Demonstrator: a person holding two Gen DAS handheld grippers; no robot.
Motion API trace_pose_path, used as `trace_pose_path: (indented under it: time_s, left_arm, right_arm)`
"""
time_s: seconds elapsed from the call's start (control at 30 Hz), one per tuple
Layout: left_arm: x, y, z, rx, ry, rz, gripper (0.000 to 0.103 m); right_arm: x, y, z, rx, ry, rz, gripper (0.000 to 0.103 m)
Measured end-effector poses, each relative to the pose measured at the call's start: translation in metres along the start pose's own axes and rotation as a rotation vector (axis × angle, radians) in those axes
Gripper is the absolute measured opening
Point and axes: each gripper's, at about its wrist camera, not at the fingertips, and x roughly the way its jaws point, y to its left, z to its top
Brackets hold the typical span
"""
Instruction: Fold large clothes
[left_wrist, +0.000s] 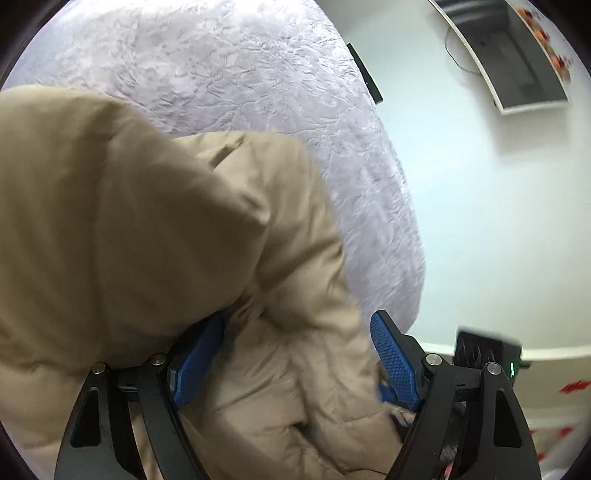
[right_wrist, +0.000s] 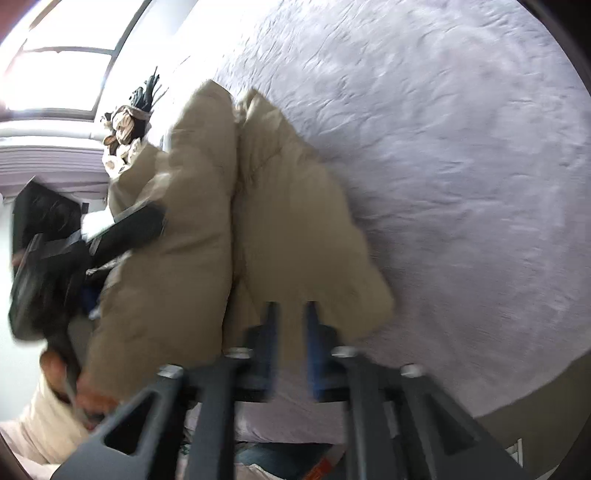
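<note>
Blue-padded left gripper (left_wrist: 295, 360) stands with jaws wide apart, puffy beige quilted coat (left_wrist: 147, 236) bunched between them, unclamped. Blurred right gripper (right_wrist: 290, 332) has jaws slightly apart, nothing gripped, just at six o'clock of that coat, which lies folded on the crinkled lilac bedspread (right_wrist: 461, 166).

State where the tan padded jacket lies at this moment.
The tan padded jacket lies on the pale lilac bedspread near its edge; in the left wrist view it fills the left side, bunched between the open left gripper.

A bedroom: bed (left_wrist: 229, 74) under a window (right_wrist: 59, 74).
</note>
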Motion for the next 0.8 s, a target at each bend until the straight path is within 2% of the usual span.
trace_pose_path:
  time_s: [0.03, 0.2, 0.33, 0.4, 0.43, 0.47, 0.5, 0.53, 0.57, 0.67, 0.73, 0.8]
  left_arm:
    - [0.003, 0.003, 0.005, -0.013, 0.003, -0.003, 0.081]
    - [0.023, 0.013, 0.012, -0.032, 0.011, 0.018, 0.081]
    - [0.038, -0.009, 0.02, -0.009, 0.024, 0.054, 0.081]
    - [0.041, -0.017, 0.022, 0.003, 0.025, 0.069, 0.081]
    - [0.037, -0.021, 0.024, 0.009, 0.019, 0.067, 0.081]
    - [0.033, -0.024, 0.029, 0.018, 0.003, 0.054, 0.081]
    - [0.024, -0.027, 0.029, 0.036, -0.017, 0.044, 0.081]
    - [0.011, -0.031, 0.027, 0.065, -0.044, 0.041, 0.081]
    - [-0.005, -0.038, 0.026, 0.098, -0.081, 0.058, 0.081]
    - [-0.05, -0.039, 0.02, 0.183, -0.217, 0.179, 0.081]
    - [-0.072, -0.025, 0.015, 0.187, -0.285, 0.276, 0.081]
    - [-0.082, -0.005, 0.013, 0.154, -0.314, 0.352, 0.081]
  right_arm:
    - [-0.005, 0.001, -0.003, -0.005, -0.014, 0.005, 0.063]
    - [-0.038, 0.013, -0.017, -0.079, -0.059, 0.134, 0.065]
    - [-0.039, 0.043, -0.018, -0.138, -0.027, 0.224, 0.076]
    - [-0.03, 0.057, -0.017, -0.162, -0.005, 0.248, 0.077]
    - [-0.024, 0.062, -0.019, -0.165, -0.001, 0.233, 0.076]
    - [-0.012, 0.067, -0.017, -0.162, 0.006, 0.161, 0.064]
    - [-0.006, 0.068, -0.016, -0.161, 0.007, 0.101, 0.044]
    - [0.0, 0.067, -0.015, -0.159, 0.01, 0.048, 0.019]
    - [0.005, 0.063, -0.015, -0.145, 0.016, 0.013, 0.019]
    - [0.016, 0.044, -0.014, -0.095, 0.009, -0.064, 0.019]
    - [0.021, 0.035, -0.014, -0.088, 0.015, -0.092, 0.019]
    - [0.03, 0.019, -0.014, -0.052, 0.035, -0.098, 0.019]
